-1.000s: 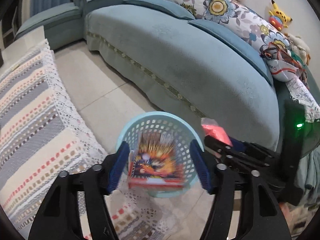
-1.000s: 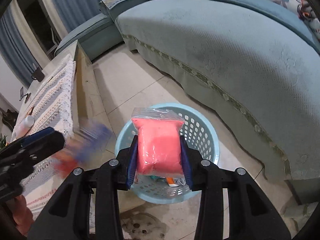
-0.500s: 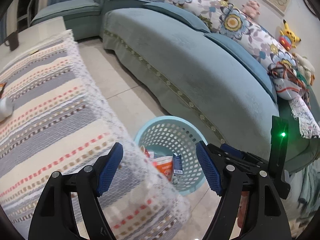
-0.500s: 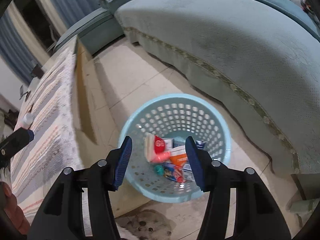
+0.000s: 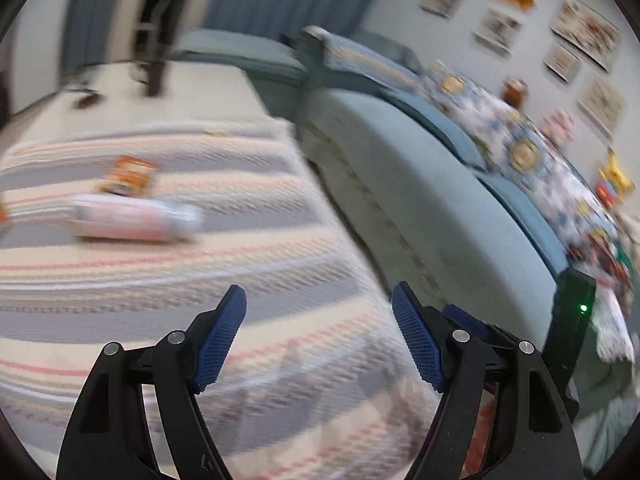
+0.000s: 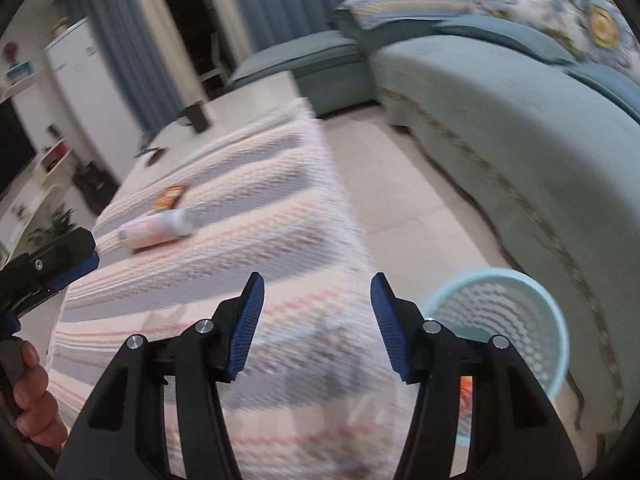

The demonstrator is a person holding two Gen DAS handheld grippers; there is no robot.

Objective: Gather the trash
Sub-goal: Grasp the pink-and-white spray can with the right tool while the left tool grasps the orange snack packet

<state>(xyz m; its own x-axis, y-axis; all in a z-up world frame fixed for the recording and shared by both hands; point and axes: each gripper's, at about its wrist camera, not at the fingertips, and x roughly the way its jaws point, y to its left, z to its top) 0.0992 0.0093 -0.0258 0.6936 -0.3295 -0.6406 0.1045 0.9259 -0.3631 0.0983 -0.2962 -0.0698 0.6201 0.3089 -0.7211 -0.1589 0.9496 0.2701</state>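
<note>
Both the left gripper (image 5: 318, 336) and right gripper (image 6: 316, 320) hung wide open and empty above the striped tablecloth (image 6: 240, 216), beside the blue basket (image 6: 520, 280).

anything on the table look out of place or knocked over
A pink-and-white bottle lies on its side on the striped tablecloth, with an orange wrapper just beyond it. Both frames are blurred; no spill shows.

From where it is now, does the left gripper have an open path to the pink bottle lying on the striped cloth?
Probably yes. The left gripper is open and empty above the striped cloth, and nothing lies between it and the pink bottle, ahead and to its left.
</note>
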